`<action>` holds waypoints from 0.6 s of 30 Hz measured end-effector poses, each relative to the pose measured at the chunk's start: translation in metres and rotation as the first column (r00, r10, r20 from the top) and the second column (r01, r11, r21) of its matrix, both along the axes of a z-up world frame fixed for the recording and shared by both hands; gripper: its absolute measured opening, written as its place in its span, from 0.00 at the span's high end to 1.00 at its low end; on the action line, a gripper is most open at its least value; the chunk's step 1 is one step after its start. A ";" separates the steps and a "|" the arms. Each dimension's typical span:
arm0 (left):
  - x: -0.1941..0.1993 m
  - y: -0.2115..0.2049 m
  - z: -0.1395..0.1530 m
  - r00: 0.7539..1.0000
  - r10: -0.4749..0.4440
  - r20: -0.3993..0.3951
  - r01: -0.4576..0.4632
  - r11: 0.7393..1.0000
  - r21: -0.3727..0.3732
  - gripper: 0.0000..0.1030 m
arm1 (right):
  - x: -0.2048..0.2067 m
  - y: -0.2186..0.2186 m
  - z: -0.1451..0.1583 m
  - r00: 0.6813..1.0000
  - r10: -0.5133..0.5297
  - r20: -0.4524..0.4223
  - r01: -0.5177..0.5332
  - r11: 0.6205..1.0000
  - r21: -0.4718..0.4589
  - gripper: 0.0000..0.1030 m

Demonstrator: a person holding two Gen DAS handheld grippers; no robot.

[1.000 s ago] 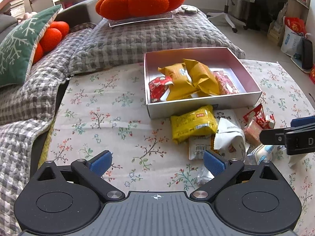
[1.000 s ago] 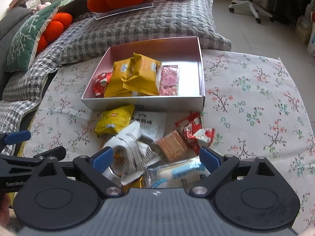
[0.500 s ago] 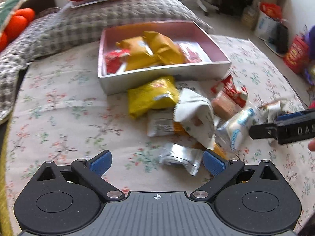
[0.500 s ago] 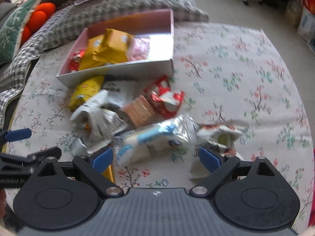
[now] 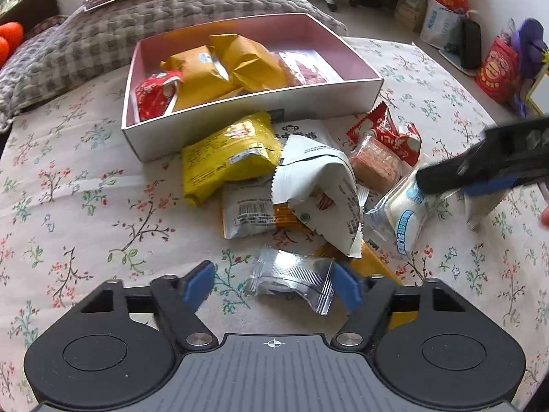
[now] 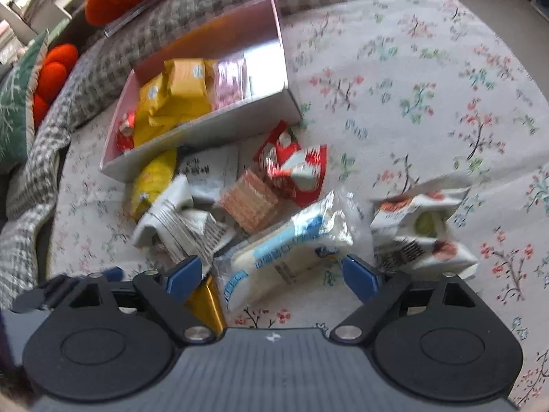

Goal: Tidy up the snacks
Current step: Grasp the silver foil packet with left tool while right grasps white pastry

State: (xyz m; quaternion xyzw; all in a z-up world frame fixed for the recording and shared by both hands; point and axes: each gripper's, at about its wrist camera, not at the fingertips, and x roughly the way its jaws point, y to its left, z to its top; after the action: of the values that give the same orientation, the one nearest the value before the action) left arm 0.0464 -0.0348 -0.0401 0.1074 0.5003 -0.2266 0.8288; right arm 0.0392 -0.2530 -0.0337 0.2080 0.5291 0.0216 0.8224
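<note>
A pink-lined box [image 5: 240,127] holds yellow, red and pink snack packs; it also shows in the right wrist view [image 6: 212,130]. A pile of loose snacks lies in front of it. My left gripper [image 5: 272,286] is open, with a silver packet [image 5: 291,278] between its fingers on the cloth. My right gripper [image 6: 271,276] is open around a white and blue packet [image 6: 288,250], low over the cloth. The same packet [image 5: 406,213] shows in the left wrist view under the right gripper's fingers [image 5: 480,168].
Loose snacks include a yellow pack [image 5: 226,158], a white torn pack [image 5: 322,185], a wafer pack [image 6: 248,201], a red pack [image 6: 295,168] and a white pack [image 6: 422,233]. A grey checked cushion [image 5: 137,20] lies behind the box. Bags [image 5: 494,65] stand on the floor at right.
Both grippers have moved forward and down towards the pile. The silver packet now lies between my left fingers and the white and blue packet between my right fingers.
</note>
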 end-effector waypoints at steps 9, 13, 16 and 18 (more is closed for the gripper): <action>0.002 -0.008 -0.006 0.999 -0.033 -0.015 0.033 0.999 0.020 0.53 | -0.015 -0.032 0.017 0.995 -0.081 0.055 0.085 0.994 -0.068 0.15; 0.003 -0.005 -0.002 0.999 -0.048 -0.008 0.048 0.999 0.024 0.53 | -0.019 -0.035 0.029 0.992 -0.068 0.104 0.081 0.989 -0.126 0.14; 0.007 -0.003 -0.005 0.998 -0.050 -0.035 0.051 0.998 0.031 0.53 | -0.018 -0.038 0.025 0.994 -0.073 0.085 0.090 0.970 -0.224 0.14; 0.007 -0.004 -0.008 0.997 -0.054 -0.047 0.056 0.998 0.041 0.53 | -0.015 -0.040 0.016 0.996 -0.076 0.051 0.087 0.954 -0.286 0.15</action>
State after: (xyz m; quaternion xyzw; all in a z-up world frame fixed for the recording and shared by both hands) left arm 0.0532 -0.0384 -0.0477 0.1334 0.5205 -0.2410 0.8082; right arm 0.0241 -0.2925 -0.0174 0.1071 0.5012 -0.0854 0.8544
